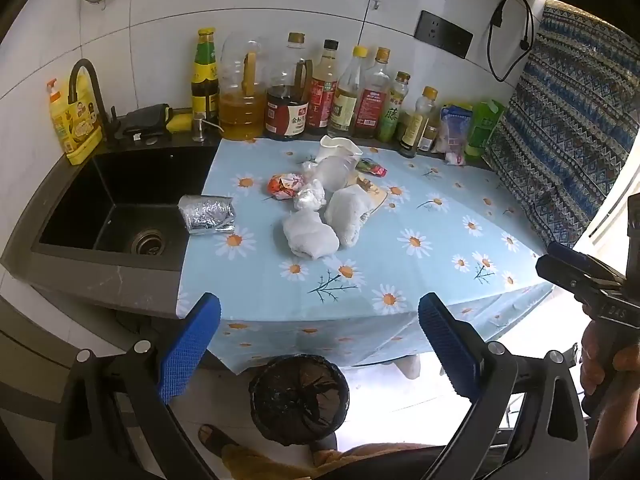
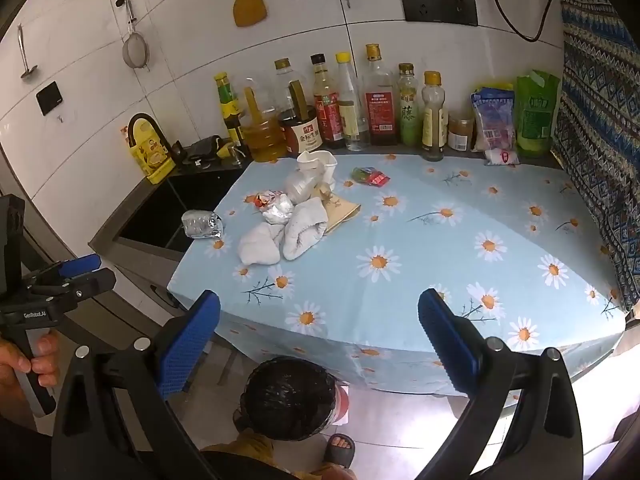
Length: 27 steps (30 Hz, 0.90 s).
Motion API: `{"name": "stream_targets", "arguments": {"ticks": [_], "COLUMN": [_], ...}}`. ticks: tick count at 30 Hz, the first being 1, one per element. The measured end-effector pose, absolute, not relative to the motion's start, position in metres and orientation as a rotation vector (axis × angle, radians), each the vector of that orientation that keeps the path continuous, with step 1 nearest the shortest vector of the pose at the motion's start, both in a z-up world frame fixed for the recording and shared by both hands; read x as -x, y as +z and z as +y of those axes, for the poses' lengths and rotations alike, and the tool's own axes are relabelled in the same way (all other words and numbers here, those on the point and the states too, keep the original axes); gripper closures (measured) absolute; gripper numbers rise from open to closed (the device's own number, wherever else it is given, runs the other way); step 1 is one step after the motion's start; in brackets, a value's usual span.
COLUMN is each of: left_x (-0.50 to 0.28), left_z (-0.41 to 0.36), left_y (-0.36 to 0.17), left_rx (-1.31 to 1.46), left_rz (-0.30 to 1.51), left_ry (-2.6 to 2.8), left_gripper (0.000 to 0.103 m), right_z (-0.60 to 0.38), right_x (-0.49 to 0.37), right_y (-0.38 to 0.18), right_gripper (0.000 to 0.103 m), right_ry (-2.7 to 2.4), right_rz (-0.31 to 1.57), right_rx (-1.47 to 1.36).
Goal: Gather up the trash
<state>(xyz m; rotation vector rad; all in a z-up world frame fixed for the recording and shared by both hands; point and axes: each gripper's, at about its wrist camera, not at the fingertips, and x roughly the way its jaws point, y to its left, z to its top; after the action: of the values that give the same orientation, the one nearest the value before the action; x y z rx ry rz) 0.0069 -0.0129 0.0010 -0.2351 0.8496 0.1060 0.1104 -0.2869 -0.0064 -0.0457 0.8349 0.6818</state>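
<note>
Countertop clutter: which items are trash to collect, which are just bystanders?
Job:
silver foil wrapper
white tissue wads
red snack wrapper
crushed paper cup
green-red packet
lined bin

Bystanders:
sauce bottles
detergent jug
sink
spatula

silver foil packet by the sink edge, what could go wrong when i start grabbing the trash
1. The silver foil packet overhangs the black sink; a clumsy nudge from the left gripper could tip it into the basin.
2. The white tissue wads touch other scraps, so a grab may drag neighbours across the floral cloth.
3. The bin sits on the floor below the counter edge; a dropped light wrapper might miss it.
</note>
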Motion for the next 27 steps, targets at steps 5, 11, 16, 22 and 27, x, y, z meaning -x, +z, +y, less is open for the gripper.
{"name": "stream_targets", "arguments": {"ticks": [5,11,16,22,27], "left_x": [-0.004,-0.003,0.0,0.004,0.005], "left_z": [-0.014,-0.011,-0.013,-0.019,-0.02], "left_y": [0.002,0.003,0.007,0.011,0.012], "left_rx": [0.231,0.24,0.247,0.238,0.241], "left_rz": [0.857,0.86,0.86,0.859,0.859], "left_ry": [0.106,0.114,0.123,0.131,0.137], "left_gripper": [0.007,0.007,0.007,0.007,0.007], "right_z": [-0.284,-0.282,-0.282,-0.282,-0.281], "right_x": [-0.112,-0.111,-0.112,-0.112,-0.111], "right_y": [-0.008,-0.005,-0.005,-0.005,-0.004], "right_gripper": [0.005,0.005,0.005,0.005,0.005], "right_ry": [0.692,0.703,0.718,0.734,0.74], "right_rz": [0.836,0.831,0.836,0.832,0.831], "right_rx": [0.049,0.055,0.054,0.058,0.056]}}
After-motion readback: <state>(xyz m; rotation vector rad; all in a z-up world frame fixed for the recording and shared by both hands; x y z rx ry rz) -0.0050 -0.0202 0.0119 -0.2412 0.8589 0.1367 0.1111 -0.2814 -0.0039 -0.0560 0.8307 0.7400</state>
